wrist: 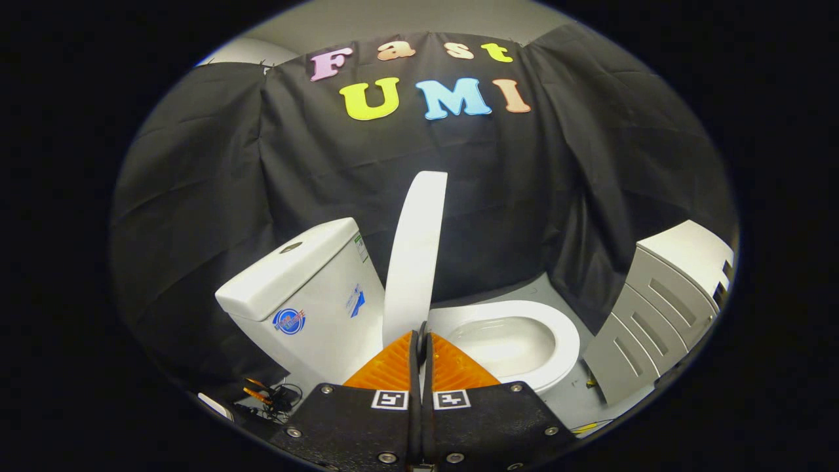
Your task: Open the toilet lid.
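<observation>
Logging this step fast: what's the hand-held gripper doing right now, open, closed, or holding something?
Hand-held gripper: closed, its fingers clamped on the lower edge of the raised toilet lid, which stands upright over the open toilet bowl.

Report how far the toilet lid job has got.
Mostly done: the toilet lid stands raised, nearly upright, beside the tank, and the seat and bowl lie uncovered. In hand: the claw has its fingers closed together, the lid's lower edge just at their tips; whether they pinch it I cannot tell. Left: probably easing the lid back toward the tank and letting go.
</observation>
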Motion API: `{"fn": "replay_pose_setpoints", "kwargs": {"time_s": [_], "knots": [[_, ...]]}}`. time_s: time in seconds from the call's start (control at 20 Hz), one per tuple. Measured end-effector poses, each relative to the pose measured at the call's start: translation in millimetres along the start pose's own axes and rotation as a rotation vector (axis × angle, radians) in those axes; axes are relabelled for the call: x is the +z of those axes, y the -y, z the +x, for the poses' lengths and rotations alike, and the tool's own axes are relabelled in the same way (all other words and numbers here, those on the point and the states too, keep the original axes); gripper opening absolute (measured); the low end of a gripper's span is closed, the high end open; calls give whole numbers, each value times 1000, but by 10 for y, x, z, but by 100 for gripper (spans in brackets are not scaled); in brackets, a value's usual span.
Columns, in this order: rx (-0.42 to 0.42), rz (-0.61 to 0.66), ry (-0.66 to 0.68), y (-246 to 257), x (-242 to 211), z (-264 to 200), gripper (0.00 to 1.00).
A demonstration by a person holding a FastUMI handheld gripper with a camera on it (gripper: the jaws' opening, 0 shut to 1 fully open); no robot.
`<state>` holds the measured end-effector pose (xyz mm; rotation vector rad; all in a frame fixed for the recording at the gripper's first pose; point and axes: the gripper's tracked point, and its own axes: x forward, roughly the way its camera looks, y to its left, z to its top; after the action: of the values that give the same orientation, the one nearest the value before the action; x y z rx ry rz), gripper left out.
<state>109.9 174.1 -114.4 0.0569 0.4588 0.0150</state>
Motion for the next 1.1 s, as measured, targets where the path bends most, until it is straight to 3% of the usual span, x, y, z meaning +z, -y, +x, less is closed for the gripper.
{"fn": "replay_pose_setpoints", "kwargs": {"time_s": [1.1], "knots": [[62,-182,60,-711,45,61,0]]}}
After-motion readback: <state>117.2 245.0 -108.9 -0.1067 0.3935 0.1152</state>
